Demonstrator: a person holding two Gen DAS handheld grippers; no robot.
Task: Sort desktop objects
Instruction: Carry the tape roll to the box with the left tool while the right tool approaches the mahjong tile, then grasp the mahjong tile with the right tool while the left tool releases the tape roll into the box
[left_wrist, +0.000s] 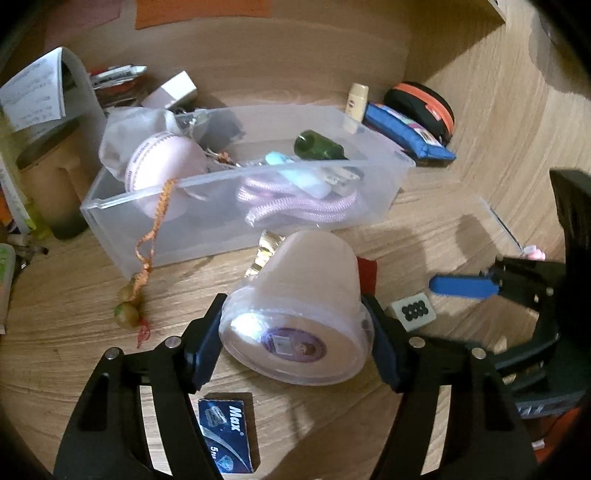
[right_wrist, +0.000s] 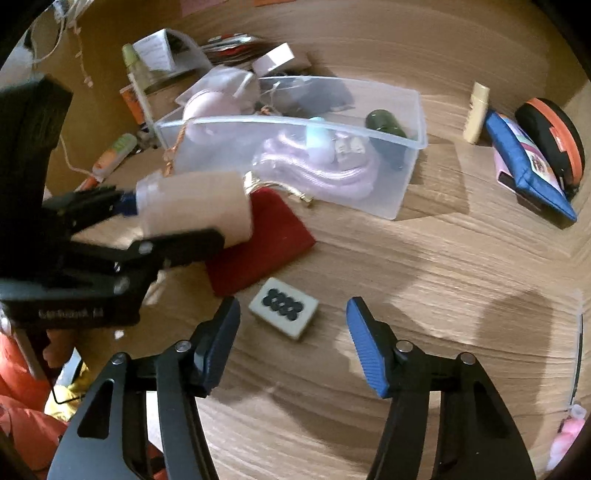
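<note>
While left tongs (left_wrist: 295, 332) clamp tub (left_wrist: 299, 317), only right view shows red pouch (right_wrist: 258, 243).

A translucent lidded tub (left_wrist: 301, 310), tilted on its side, sits clamped above the wooden desk (left_wrist: 74, 295), near the clear bin (left_wrist: 236, 192).

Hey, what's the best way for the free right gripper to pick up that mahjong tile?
Come straight down on the mahjong tile with the right gripper and pinch its two long edges. It lies flat, face up, with bare desk all around, so only the thin sides offer grip.
</note>
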